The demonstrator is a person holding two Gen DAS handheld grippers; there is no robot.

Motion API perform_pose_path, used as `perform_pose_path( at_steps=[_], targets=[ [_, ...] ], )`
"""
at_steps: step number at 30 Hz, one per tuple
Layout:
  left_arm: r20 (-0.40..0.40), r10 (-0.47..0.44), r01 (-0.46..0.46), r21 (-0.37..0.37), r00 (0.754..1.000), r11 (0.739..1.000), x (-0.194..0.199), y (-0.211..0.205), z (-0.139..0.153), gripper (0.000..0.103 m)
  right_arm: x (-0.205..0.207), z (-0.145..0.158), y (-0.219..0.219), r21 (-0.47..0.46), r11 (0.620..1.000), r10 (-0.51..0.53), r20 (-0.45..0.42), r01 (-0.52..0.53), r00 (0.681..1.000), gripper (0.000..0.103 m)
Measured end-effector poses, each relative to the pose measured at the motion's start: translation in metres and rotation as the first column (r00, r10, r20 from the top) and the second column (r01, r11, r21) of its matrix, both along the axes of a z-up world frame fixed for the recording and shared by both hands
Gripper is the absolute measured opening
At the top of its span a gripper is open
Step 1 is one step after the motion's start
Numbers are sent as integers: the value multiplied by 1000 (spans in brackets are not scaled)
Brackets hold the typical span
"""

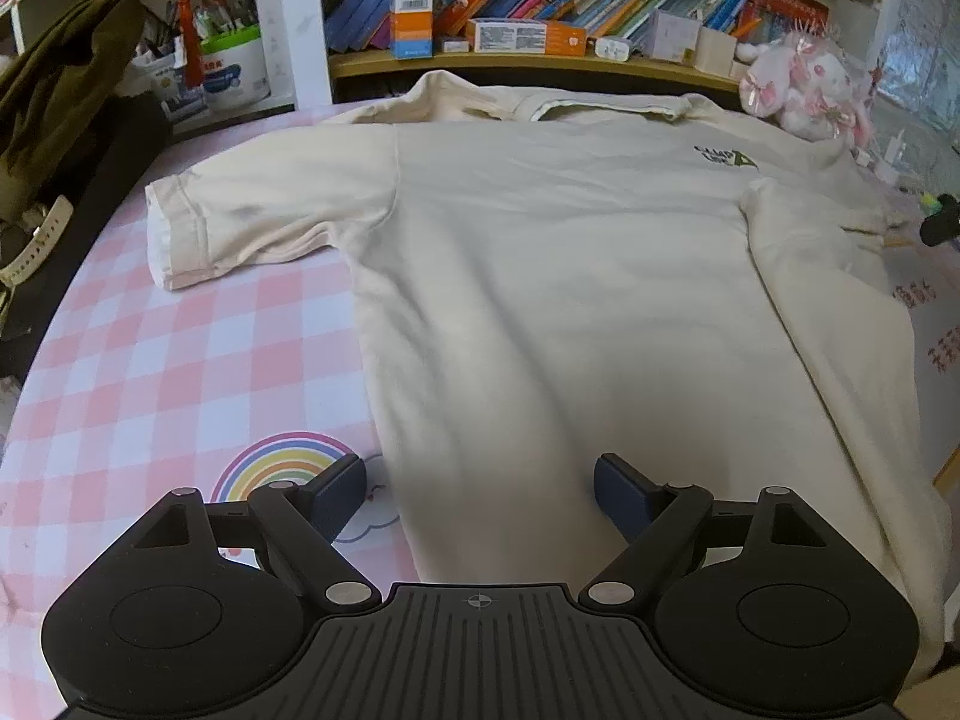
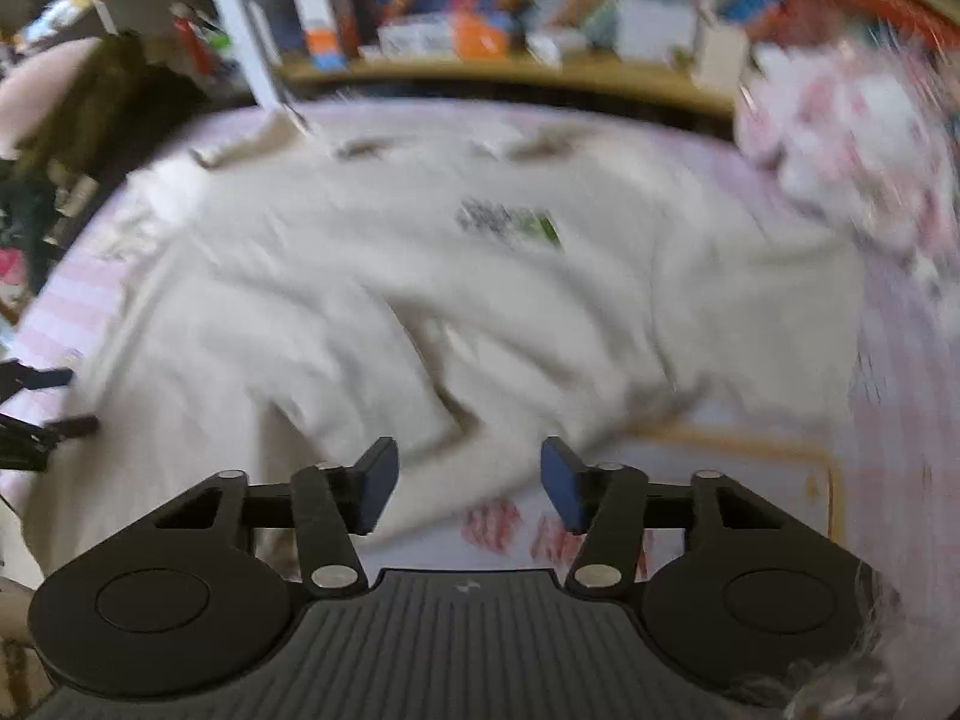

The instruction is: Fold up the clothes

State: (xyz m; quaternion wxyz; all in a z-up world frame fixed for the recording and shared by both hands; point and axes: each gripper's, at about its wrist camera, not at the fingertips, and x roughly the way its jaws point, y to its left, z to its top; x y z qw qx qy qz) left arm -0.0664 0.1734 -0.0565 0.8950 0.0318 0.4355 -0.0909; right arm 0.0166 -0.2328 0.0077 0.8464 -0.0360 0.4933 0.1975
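While both the left gripper and right gripper stand open and empty, the cream T-shirt lies flat; next, pinch a sleeve.

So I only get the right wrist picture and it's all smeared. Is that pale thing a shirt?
Observer: Yes. The left wrist view is sharp: it is a cream T-shirt lying front up, its body smooth.
Operator: What about the sleeve on the far side from me?
Observer: That sleeve lies spread out flat on the pink checked sheet, not folded in.
Operator: And the other hand-held gripper?
Observer: The left hand-held gripper is wide open over the shirt's lower end, gripping nothing.
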Motion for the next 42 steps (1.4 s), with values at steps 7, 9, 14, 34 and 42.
perform_pose_path(
  at_steps=[7, 9, 14, 34, 42],
  targets=[
    [2, -27, 27, 20, 1000, 999, -1, -3, -1, 90, 20, -32, 40, 71, 993, -89, -5, 89, 996, 51],
    [2, -31, 31, 20, 1000, 999, 0, -3, -2, 90, 35, -46, 50, 48, 991, -124, -21, 125, 992, 52],
    [4, -48, 48, 21, 999, 999, 0, -2, -1, 90, 24, -45, 49, 56, 990, -124, -63, 127, 990, 5],
    [-9, -144, 144, 18, 990, 989, 3, 7, -1, 91, -190, -25, -65, -257, 867, -481, -214, 426, 850, 5],
    [-43, -118, 118, -1, 992, 993, -8, 20, 3, 90, -173, -12, -58, -274, 881, -429, -122, 385, 895, 40]
  ],
)
